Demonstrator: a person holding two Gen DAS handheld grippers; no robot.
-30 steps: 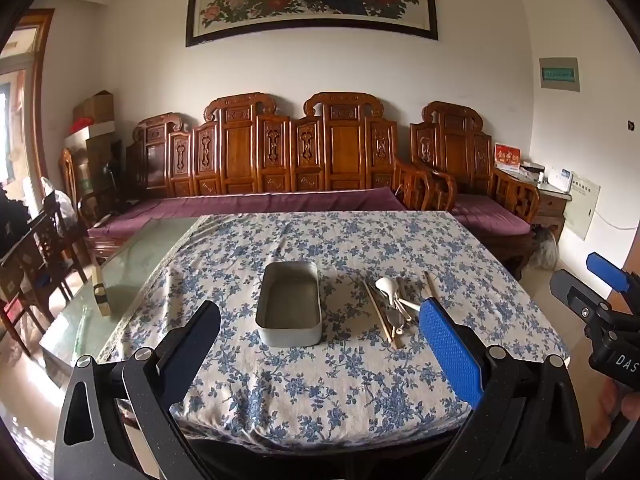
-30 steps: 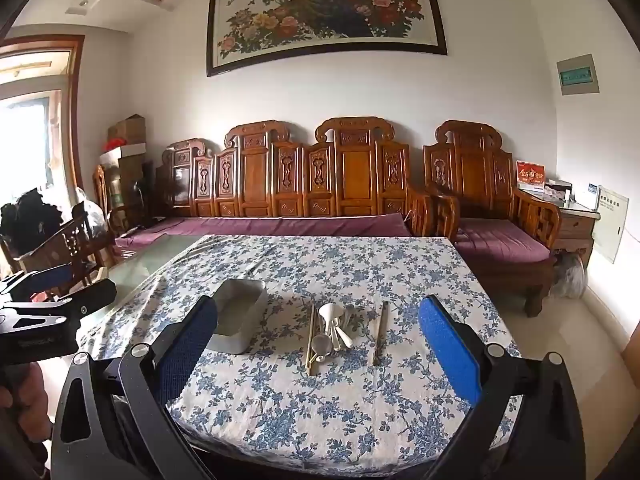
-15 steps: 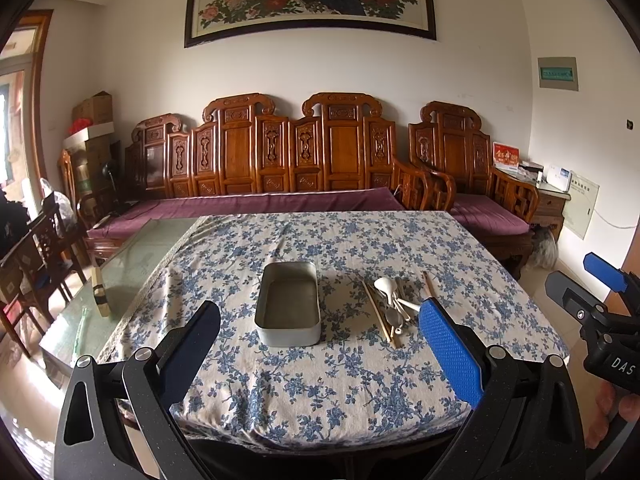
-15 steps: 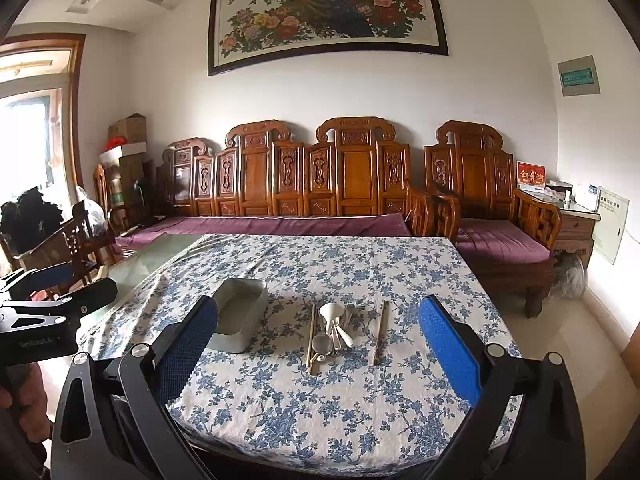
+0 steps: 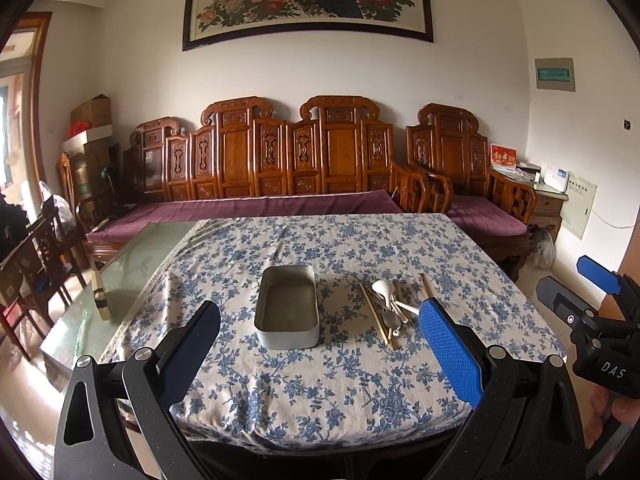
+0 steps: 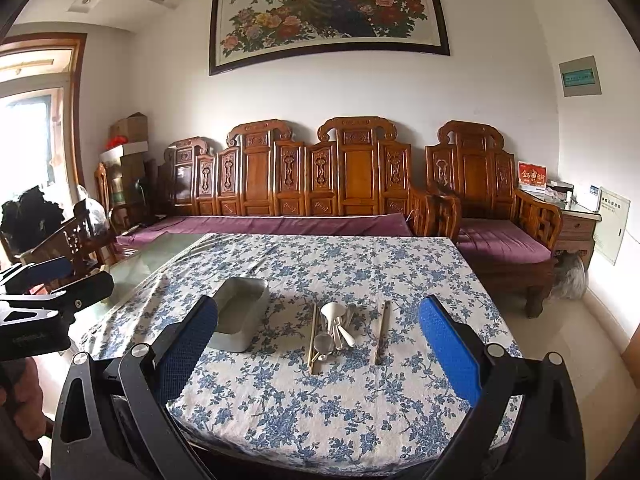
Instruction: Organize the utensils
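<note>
Partly hidden chopstick (image 5: pixel 425 286), overlapping spoons (image 5: pixel 390 304)

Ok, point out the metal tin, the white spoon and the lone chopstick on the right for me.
metal tin (image 5: pixel 287 307): left wrist view, on its bare inside floor.
white spoon (image 6: pixel 331 311): right wrist view, on the bowl of the spoon.
lone chopstick (image 6: pixel 381 332): right wrist view, midway along its shaft.

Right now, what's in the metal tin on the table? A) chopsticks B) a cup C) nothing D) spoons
C: the metal tin shows a bare bottom, while the spoons and chopsticks lie on the tablecloth beside it.
</note>
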